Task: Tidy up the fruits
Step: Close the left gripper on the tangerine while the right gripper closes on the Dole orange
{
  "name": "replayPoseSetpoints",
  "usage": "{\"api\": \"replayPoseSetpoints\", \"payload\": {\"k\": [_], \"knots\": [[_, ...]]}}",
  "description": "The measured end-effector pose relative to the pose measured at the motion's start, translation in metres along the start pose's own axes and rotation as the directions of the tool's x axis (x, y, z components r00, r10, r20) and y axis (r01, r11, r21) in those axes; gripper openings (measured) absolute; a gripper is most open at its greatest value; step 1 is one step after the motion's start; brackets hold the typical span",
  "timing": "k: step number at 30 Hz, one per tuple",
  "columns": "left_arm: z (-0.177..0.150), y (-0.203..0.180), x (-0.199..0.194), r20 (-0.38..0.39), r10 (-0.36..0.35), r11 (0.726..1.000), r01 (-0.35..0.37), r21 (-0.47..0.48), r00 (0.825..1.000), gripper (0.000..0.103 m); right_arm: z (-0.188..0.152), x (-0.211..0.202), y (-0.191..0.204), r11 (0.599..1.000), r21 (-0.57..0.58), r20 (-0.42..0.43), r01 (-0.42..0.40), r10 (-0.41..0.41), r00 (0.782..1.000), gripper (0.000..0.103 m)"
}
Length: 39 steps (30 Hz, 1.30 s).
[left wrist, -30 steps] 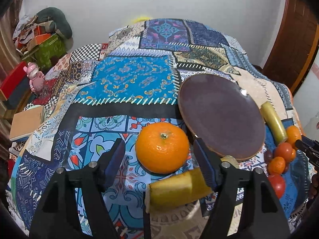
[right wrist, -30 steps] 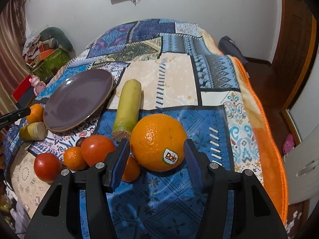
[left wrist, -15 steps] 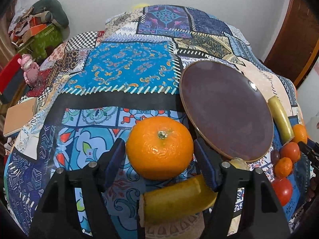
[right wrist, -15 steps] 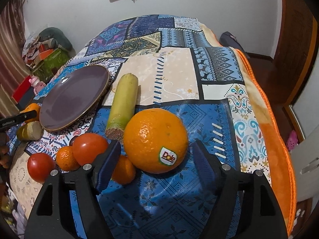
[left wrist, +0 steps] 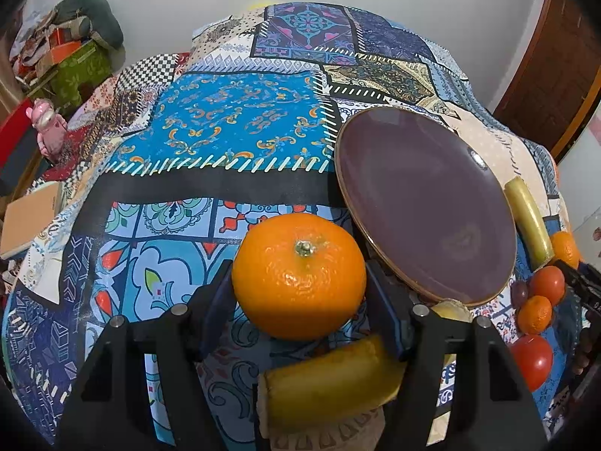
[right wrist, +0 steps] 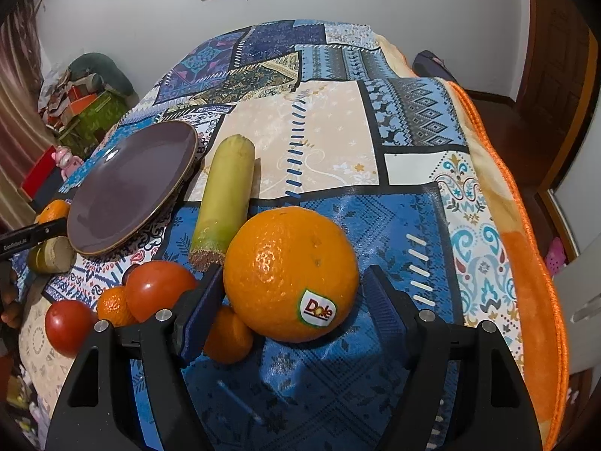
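The round purple plate (left wrist: 424, 206) lies on the bed (right wrist: 375, 143), on its patchwork cover. One edge is lifted a little. The fruits lie on the cover all around the plate, not on it.

The left tool (left wrist: 298, 274) points down at the bed. Its two black arms reach out to both sides of an orange with a green stalk (left wrist: 296, 300). This orange sits on the cover just beside the near edge of the plate. The jaws are closing, and the blue pads are right next to the orange's sides. A cut piece of banana (left wrist: 330, 379) lies under the tool, close behind the orange.

The right tool (right wrist: 293, 274) also points down at the bed. Its jaws stand apart, and a big orange with a sticker (right wrist: 291, 255) sits on the cover between them. The left pad is right up against the orange. A small gap shows by the right pad, so the tool is not squeezing it.

Beside the big orange lies a long yellow-green banana piece (right wrist: 225, 195), next to the plate. To the left is a little heap with two red tomatoes (right wrist: 159, 289) and two little oranges (right wrist: 229, 334). One little orange is just behind the left pad.
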<state>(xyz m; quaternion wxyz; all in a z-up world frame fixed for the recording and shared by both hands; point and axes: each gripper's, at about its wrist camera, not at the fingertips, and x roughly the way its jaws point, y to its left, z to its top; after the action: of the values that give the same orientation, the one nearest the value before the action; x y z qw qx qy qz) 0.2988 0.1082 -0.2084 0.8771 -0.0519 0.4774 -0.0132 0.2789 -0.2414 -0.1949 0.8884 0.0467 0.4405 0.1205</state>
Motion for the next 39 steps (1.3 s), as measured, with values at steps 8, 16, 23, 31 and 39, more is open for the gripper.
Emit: {"api": "replayPoseSetpoints", "payload": {"k": [8, 16, 23, 31, 39], "knots": [[0.007, 0.001, 0.008, -0.014, -0.011, 1.000, 0.011, -0.008, 1.000, 0.067, 0.000, 0.000, 0.001, 1.000, -0.009, 0.009, -0.005, 0.005, 1.000, 0.068], [0.009, -0.001, 0.013, -0.015, 0.010, 1.000, -0.010, 0.000, 1.000, 0.067, 0.001, 0.000, 0.000, 1.000, -0.004, 0.011, -0.009, 0.009, 1.000, 0.067], [0.004, 0.001, 0.005, -0.014, 0.010, 1.000, -0.010, -0.012, 1.000, 0.066, 0.001, -0.004, -0.004, 1.000, 0.018, 0.015, -0.003, 0.003, 1.000, 0.067], [0.001, 0.001, -0.021, 0.033, 0.043, 0.999, -0.043, -0.007, 0.999, 0.066, 0.010, -0.019, -0.007, 1.000, 0.015, 0.050, 0.017, -0.017, 0.999, 0.067], [0.003, -0.011, -0.050, 0.088, 0.028, 0.999, -0.030, 0.015, 0.996, 0.066, 0.016, -0.025, 0.005, 1.000, -0.019, 0.069, 0.011, -0.010, 0.998, 0.067]]}}
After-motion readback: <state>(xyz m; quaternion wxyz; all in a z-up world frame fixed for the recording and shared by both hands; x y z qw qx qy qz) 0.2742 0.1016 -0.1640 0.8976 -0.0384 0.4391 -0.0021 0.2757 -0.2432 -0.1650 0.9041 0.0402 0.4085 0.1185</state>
